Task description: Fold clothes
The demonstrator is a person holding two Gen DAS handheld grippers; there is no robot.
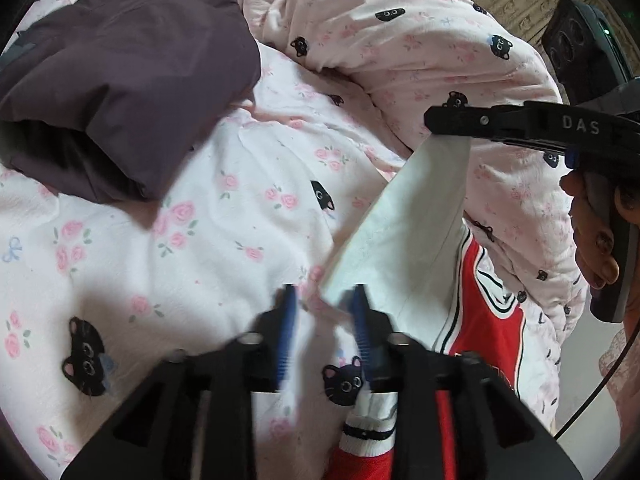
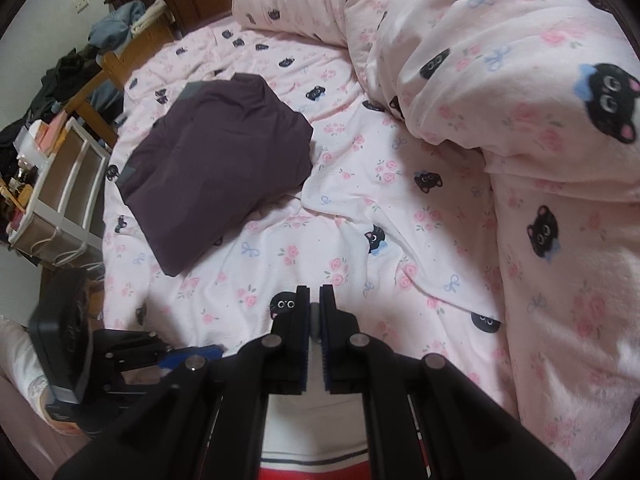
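A red and white jersey (image 1: 484,320) hangs over the bed, its white side (image 1: 412,224) turned up. My right gripper (image 1: 452,130) is shut on its upper edge and lifts it; in the right wrist view (image 2: 316,312) the jaws are pressed together with white cloth (image 2: 316,424) below them. My left gripper (image 1: 324,312) has its blue pads apart, with the jersey's lower corner between them and its striped trim (image 1: 366,428) under the fingers. It also shows at lower left in the right wrist view (image 2: 188,354).
A folded dark purple garment (image 2: 216,168) lies on the pink cat-print bedsheet (image 2: 360,216), to the left. A bunched duvet (image 2: 520,80) fills the right side. A white shelf unit (image 2: 68,184) and a wooden chair with clothes (image 2: 116,40) stand beside the bed.
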